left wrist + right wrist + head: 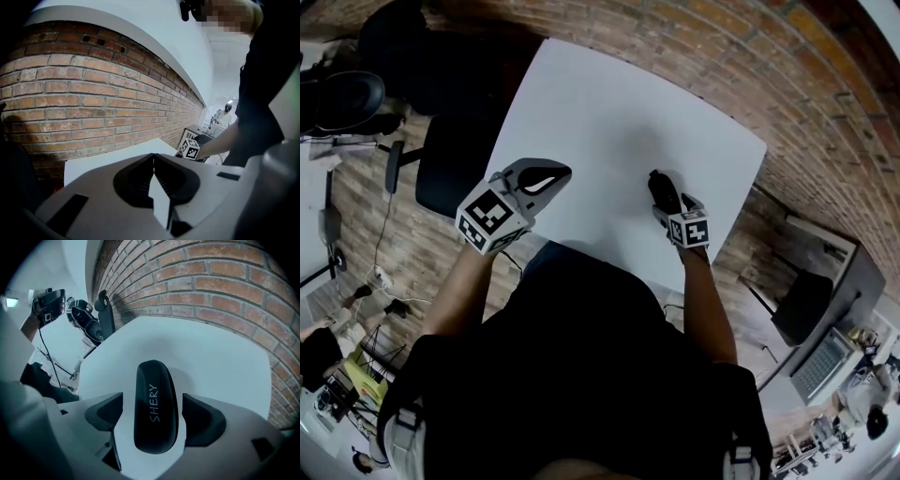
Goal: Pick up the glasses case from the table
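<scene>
Head view, worktop: the white, square, matt worktop point(609, 112) is lying in front of a brick wall, bare but for one thing.
Head view, case: the black, smooth, oval hard-shell glasses case point(662, 187) is resting flat toward the worktop's 4 o'clock side, not far from the near edge.
Head view, right tongs: the right tongs point(668, 201) are pointing steeply down at the case from its 5 o'clock end.
Head view, left tongs: the left tongs point(562, 173) are hovering over the worktop's 8 o'clock edge, well apart from the case.
Left gripper view: the left tongs are sitting fully closed, tip against tip, gripping nothing. The case is not showing here.
Right gripper view: the right tongs are standing wide. The case is lying lengthwise between the dark pads, with white worktop showing on both sides, so nothing is pressing it yet.
Risk, slip: the shell is looking rounded and slick, so a high or shallow pinch is likely to squeeze it out.
Risk, skew: the 3 o'clock gap is looking wider, so one pad may land first and shove the case sideways.
Risk, strike: the tips may hit the worktop when descending this steeply.
</scene>
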Demonstrator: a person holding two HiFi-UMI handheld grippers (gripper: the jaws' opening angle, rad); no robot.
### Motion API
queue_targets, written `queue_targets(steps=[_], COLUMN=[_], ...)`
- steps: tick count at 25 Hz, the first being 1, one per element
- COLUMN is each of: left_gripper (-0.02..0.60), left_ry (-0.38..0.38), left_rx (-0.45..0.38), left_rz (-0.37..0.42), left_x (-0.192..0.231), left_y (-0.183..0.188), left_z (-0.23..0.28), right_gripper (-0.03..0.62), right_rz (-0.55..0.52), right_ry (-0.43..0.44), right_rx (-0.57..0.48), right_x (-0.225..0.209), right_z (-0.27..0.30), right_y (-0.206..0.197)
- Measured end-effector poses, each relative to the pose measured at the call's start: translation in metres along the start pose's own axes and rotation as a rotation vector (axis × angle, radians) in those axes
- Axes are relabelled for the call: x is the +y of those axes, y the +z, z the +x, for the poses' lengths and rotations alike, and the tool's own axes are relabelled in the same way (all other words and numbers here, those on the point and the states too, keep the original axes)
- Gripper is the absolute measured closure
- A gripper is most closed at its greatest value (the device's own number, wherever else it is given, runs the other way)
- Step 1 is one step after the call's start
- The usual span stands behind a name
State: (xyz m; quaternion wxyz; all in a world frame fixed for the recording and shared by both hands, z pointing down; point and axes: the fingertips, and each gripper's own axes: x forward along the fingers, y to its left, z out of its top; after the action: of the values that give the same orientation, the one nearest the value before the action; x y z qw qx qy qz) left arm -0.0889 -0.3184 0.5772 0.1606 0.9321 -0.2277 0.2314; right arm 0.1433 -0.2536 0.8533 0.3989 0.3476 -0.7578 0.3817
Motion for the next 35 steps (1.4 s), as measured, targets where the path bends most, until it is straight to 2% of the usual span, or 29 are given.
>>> queue_targets(steps=[17,27,32,35], left_gripper=[0.571,0.571,0.571,0.571], left_ry=[-0.028,-0.043,-0.043,-0.046], left_rx=[0.028,0.029,0.051,0.056], left_rz=[-0.018,-0.017,-0.019,-0.022], left_x=[0.002,0.002,0.004,0.003], left_y=[-0.012,-0.012,-0.016,-0.017], left_z=[0.012,0.017,0.017,0.017], right_gripper=[0.201,0.201,0.201,0.201], right_rz=[-0.042,-0.086,-0.148,-0.138], right_ry=[-0.043,-0.093,-0.148,-0.161], right_rx=[0.051,0.071,0.085,0.071], right_x=[-0.007,-0.008,-0.008,-0.008], right_z=[0.027,0.036,0.039,0.04], right_y=[-0.016,-0.015,-0.018,-0.018])
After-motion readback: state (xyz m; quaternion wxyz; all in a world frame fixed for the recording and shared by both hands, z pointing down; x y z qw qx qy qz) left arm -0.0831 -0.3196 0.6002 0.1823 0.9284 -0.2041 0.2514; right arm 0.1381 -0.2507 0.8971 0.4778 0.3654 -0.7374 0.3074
